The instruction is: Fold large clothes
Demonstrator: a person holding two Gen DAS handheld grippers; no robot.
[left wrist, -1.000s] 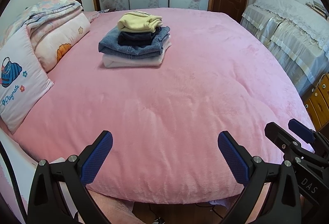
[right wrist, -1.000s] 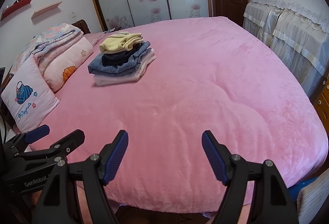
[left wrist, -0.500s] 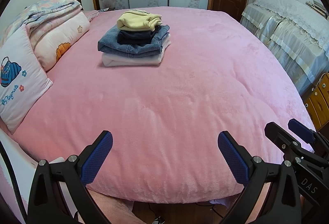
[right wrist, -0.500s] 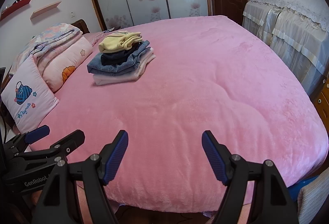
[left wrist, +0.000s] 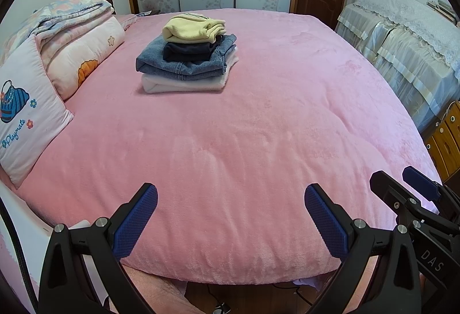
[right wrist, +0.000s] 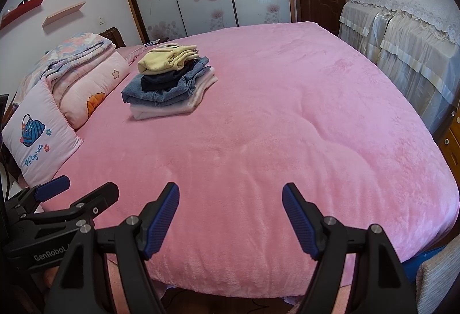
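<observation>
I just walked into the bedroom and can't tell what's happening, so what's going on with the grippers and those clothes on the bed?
A person holds two handheld grippers at the foot of the pink bed, and neither is handling anything. The left gripper and the right gripper are both open and empty, hovering over the bed's near edge. A stack of folded clothes sits far up the bed near the pillows: a yellow piece on top, dark and denim pieces under it, a whitish one at the bottom. No unfolded garment is in view.

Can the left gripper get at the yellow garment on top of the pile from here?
Probably yes: left gripper is open and empty, and only bare pink blanket lies between it and the yellow garment, though far across the bed.
</observation>
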